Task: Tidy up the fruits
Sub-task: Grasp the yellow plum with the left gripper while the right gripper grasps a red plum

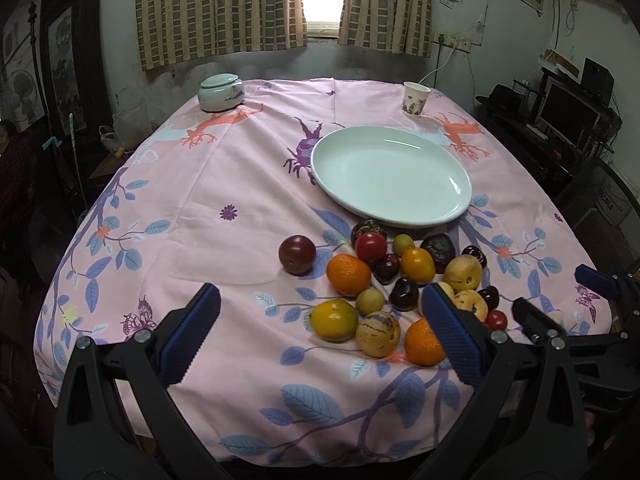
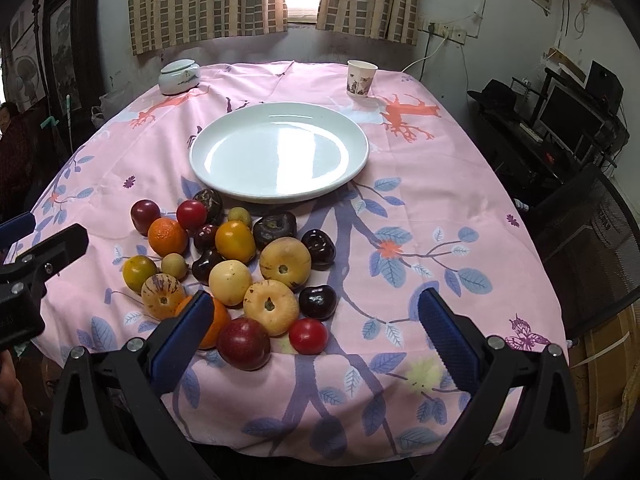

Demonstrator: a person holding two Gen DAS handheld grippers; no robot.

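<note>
A heap of several fruits (image 1: 400, 284) (image 2: 236, 264) lies on the pink floral tablecloth: oranges, yellow melons, red tomatoes, dark plums. Behind it sits an empty white oval plate (image 1: 390, 174) (image 2: 278, 152). One dark red plum (image 1: 297, 255) lies apart at the heap's left. My left gripper (image 1: 320, 336) is open above the cloth at the heap's near left, holding nothing. My right gripper (image 2: 316, 332) is open over the heap's near right side, a red tomato (image 2: 308, 335) and a red plum (image 2: 244, 343) lying between its fingers, untouched. Each gripper shows at the edge of the other's view.
A lidded ceramic jar (image 1: 221, 92) (image 2: 179, 76) stands at the far left of the table, a paper cup (image 1: 415, 98) (image 2: 361, 78) at the far right. A desk with a monitor (image 2: 572, 120) and a mesh chair (image 2: 592, 232) stand to the right. A person sits at far left.
</note>
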